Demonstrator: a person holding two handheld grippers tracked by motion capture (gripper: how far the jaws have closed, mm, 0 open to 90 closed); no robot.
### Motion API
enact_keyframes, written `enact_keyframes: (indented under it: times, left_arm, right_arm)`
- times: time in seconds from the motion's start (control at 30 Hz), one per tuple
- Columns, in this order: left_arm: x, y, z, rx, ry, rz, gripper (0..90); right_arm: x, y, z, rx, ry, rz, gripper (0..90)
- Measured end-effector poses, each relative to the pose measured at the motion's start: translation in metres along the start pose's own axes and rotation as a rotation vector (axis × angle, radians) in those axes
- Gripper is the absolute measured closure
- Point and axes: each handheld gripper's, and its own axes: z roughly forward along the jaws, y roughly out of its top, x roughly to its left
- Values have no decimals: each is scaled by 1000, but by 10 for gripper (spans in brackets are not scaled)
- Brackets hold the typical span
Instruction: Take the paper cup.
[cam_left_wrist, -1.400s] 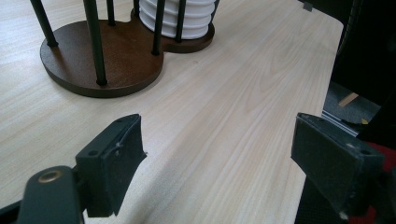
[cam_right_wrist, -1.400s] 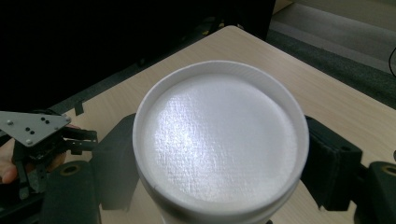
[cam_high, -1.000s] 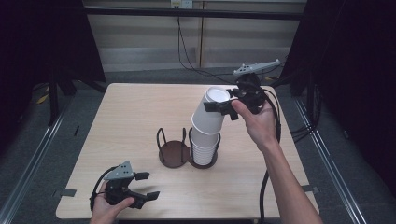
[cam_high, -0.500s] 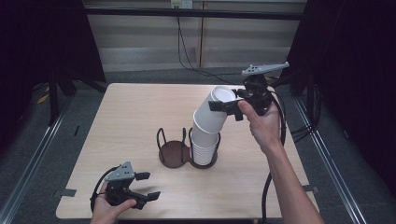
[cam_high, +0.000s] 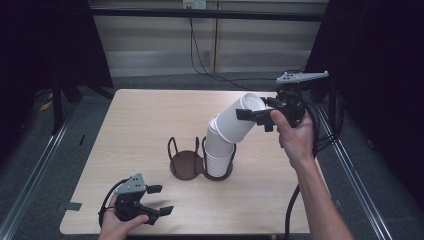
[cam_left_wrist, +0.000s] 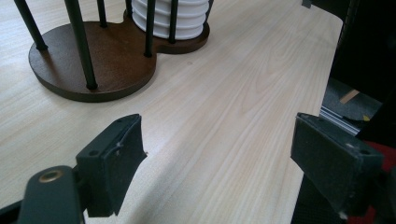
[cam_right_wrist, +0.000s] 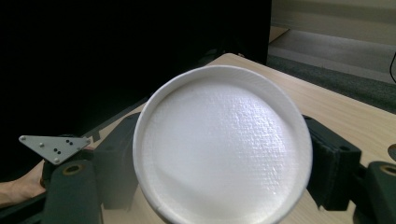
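Note:
A stack of white paper cups (cam_high: 219, 159) stands in one ring of a dark brown two-ring holder (cam_high: 184, 164) at mid-table. My right gripper (cam_high: 259, 111) is shut on the base of the top cup (cam_high: 235, 125), which leans up and to the right, its mouth still at the stack's top. In the right gripper view the cup's round bottom (cam_right_wrist: 224, 140) sits between the two black pads (cam_right_wrist: 116, 158). My left gripper (cam_high: 152, 201) rests near the table's front left edge, open, with bare table between its pads (cam_left_wrist: 116, 154). The holder's base (cam_left_wrist: 93, 65) and the cups (cam_left_wrist: 170, 21) lie ahead of it.
The holder's other ring (cam_high: 181, 150) has no cups in it. The table's right edge (cam_left_wrist: 322, 79) runs close by the left gripper's far jaw. Cables (cam_high: 320, 130) hang from the right gripper off the table's right side. A rail (cam_high: 30, 170) runs along the floor at left.
My right gripper has moved to the right with the top cup, tilting it further away from the stack. The left gripper has stayed put.

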Motion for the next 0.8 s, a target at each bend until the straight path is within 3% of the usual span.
enact_keyframes:
  times: [0.5, 0.67, 0.8]
  left_arm:
    - [0, 4, 1, -12, 8, 1, 166]
    - [2, 28, 6, -48, 11, 23, 164]
    - [1, 33, 7, -51, 5, 30, 164]
  right_arm:
    - [-4, -10, -28, -15, 3, 29, 247]
    - [-8, -13, -33, -7, -3, 36, 247]
    - [-9, -19, -37, 1, -6, 39, 247]
